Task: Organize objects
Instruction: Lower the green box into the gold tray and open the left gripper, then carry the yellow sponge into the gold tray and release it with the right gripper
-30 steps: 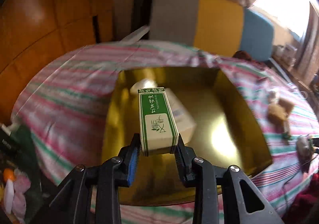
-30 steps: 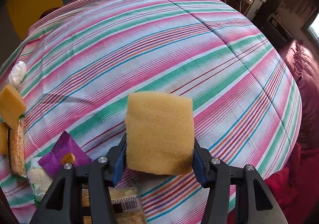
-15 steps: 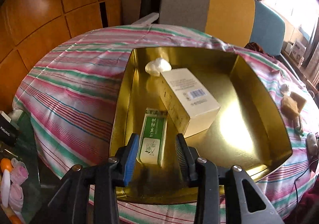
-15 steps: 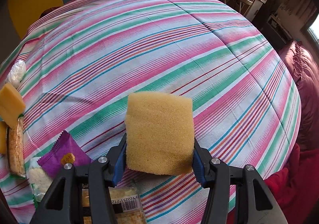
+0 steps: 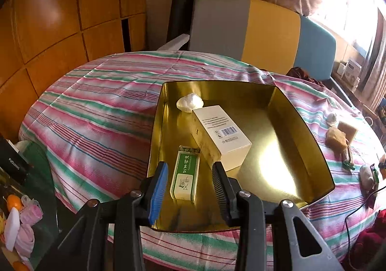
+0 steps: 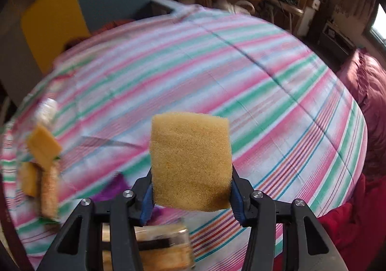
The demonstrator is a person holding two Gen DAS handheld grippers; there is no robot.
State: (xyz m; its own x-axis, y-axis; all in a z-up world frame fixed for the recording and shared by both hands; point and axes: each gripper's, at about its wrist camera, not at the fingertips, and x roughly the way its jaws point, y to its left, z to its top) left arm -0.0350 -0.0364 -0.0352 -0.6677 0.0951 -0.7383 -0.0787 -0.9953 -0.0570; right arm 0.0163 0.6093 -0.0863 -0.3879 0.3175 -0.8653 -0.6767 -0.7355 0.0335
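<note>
Left gripper (image 5: 189, 189): lower centre of the left wrist view, above the near-left corner of the tin. Jaws have just been opening; fingers spread, touching nothing. The green box shows between them, lying lower down on the tin floor, free of both pads.
Green-and-white box (image 5: 185, 175): flat on the tin floor, lower centre, long axis running away from the camera, just beside the white carton.
Gold tin tray (image 5: 299, 124): centre of frame on the striped cloth, shiny walls, bright glare on the floor right of centre.
White carton (image 5: 220, 134): lying in the tin, barcode face up, angled from upper left to lower right.
White wad (image 5: 189, 102): far-left corner of the tin, touching the carton's far end.
Loose sponges (image 5: 340, 134): right edge of the left view, on the cloth outside the tin.
Right gripper (image 6: 191, 195): lower centre of the right wrist view. Jaws have just been closing; both blue pads pinch the sponge at its lower sides.
Yellow sponge (image 6: 190, 162): held upright, off the cloth, centre of frame.
Striped tablecloth (image 6: 265, 92): pink, green and white; blurred.
Left edge, right view: another sponge (image 6: 43, 149), and a purple wrapper (image 6: 113, 189) partly hidden behind the gripper; too blurred for detail.
Bottom edge, right view: packaged item (image 6: 164, 247), seen through the gripper frame, blurred.
</note>
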